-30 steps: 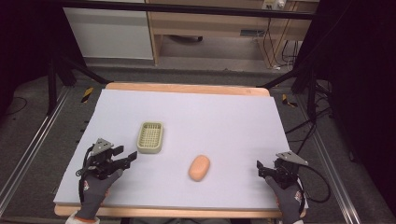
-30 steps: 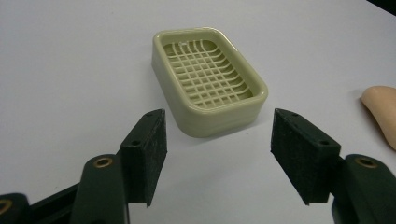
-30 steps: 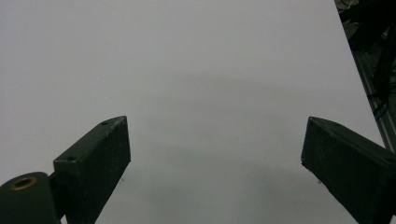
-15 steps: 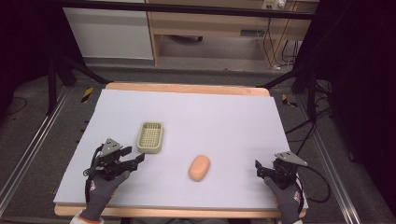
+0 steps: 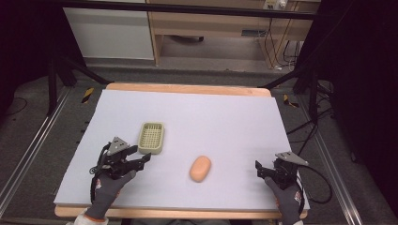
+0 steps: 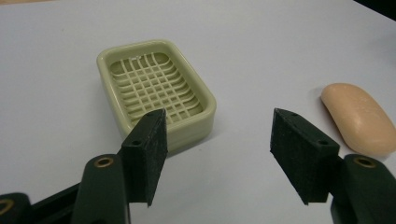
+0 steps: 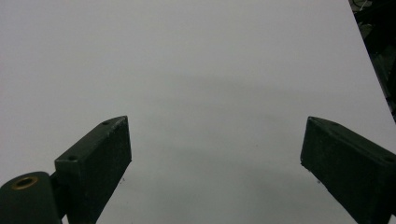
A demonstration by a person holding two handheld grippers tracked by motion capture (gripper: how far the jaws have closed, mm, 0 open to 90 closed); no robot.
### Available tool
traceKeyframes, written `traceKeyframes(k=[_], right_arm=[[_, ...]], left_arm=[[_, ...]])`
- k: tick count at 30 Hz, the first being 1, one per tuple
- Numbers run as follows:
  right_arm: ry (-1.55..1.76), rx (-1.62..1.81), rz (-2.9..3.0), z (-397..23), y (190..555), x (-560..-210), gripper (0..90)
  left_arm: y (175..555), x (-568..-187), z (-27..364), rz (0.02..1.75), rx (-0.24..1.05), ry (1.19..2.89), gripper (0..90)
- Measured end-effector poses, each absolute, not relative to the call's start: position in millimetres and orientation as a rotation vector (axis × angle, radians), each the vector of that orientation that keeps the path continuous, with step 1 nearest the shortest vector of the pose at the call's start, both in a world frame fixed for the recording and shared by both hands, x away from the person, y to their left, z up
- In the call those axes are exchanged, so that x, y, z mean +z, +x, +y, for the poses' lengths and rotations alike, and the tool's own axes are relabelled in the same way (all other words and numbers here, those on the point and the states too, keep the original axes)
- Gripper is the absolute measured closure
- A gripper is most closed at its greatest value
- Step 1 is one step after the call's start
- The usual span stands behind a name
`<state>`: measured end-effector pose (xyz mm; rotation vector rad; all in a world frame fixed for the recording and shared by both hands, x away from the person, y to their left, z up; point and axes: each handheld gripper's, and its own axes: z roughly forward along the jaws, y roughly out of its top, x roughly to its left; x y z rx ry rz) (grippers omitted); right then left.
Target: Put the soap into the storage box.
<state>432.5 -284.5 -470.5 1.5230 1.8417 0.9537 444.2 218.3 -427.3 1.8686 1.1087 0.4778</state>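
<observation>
In the left gripper view the near corner of the soap dish (image 6: pixel 156 88) is hidden behind one of the black fingers (image 6: pixel 148 149) of the left gripper (image 6: pixel 219 154), so the dish wall and the tabletop (image 6: pixel 243 42) under it cannot be seen there. The bar of soap (image 6: pixel 359 116) has its near end covered by the other finger. Both fingers are cut off by the bottom edge, their bases out of frame. In the right gripper view the right gripper (image 7: pixel 215 168) also has its fingers (image 7: pixel 93 163) cropped at the bottom and right edges. In the high view both forearms run off the bottom edge, and the dish's grid is too small to make out.
</observation>
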Motion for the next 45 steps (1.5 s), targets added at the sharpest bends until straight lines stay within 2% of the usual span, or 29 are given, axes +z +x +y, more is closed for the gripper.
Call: traceKeyframes(k=[45], right_arm=[[1.519,0.947,1.859,-280,433,-471,7.9]], left_arm=[[458,-415,131,0.978,0.401,1.948,30.5]])
